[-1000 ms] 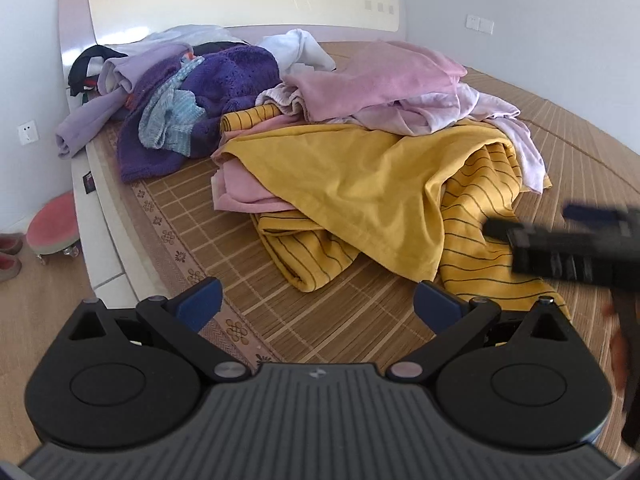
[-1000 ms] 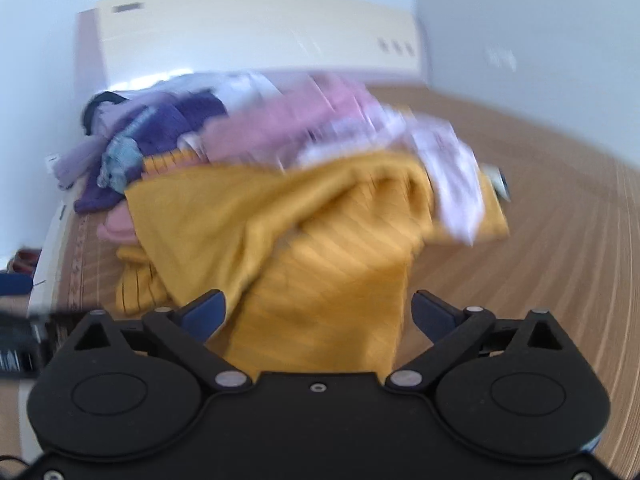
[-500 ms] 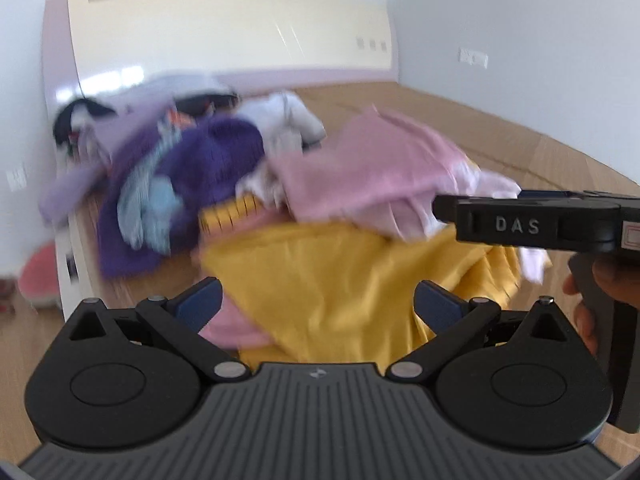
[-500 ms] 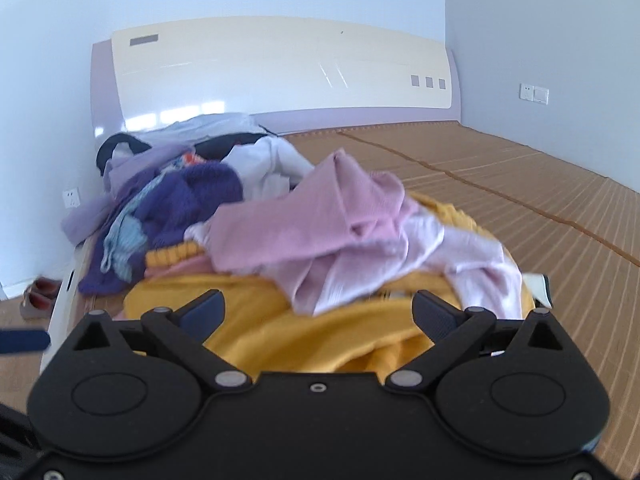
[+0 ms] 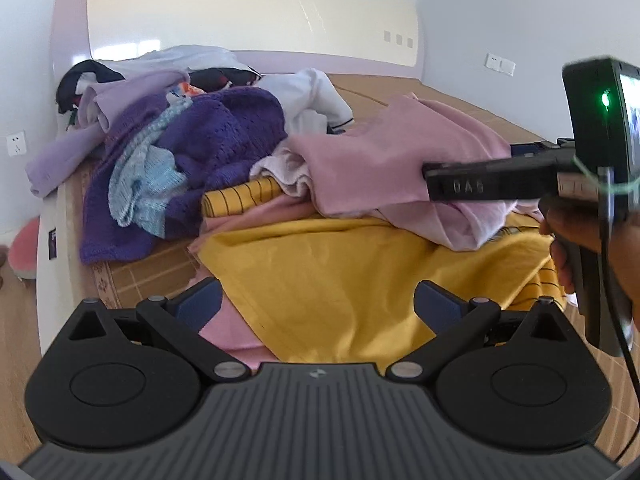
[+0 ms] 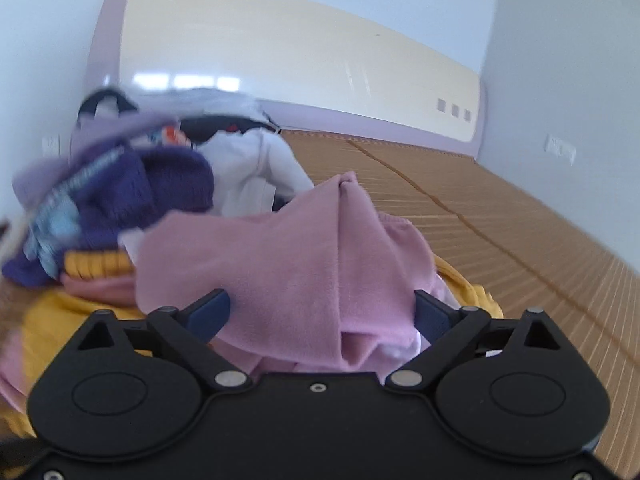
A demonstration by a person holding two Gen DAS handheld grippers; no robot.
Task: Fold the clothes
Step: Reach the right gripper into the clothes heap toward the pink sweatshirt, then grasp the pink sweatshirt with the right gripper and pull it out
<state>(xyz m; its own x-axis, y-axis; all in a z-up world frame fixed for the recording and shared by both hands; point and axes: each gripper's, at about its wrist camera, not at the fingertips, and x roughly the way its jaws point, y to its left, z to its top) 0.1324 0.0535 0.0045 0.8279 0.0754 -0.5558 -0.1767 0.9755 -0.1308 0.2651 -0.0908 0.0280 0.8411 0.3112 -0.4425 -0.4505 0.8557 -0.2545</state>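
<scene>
Right gripper [image 6: 322, 310] fingers wide, straddling the pink garment [image 6: 280, 264] on the bed [image 6: 500, 220]. Left gripper [image 5: 318, 302] fingers wide, over the yellow shirt [image 5: 340, 272].

Cream headboard [image 5: 248, 12] (glossy), white walls [image 5: 540, 12], bamboo mat [image 6: 500, 216]

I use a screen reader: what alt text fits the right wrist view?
The open right gripper straddles a pink garment atop a pile of clothes on a bed; a yellow garment lies beneath, a purple knit behind left.
</scene>
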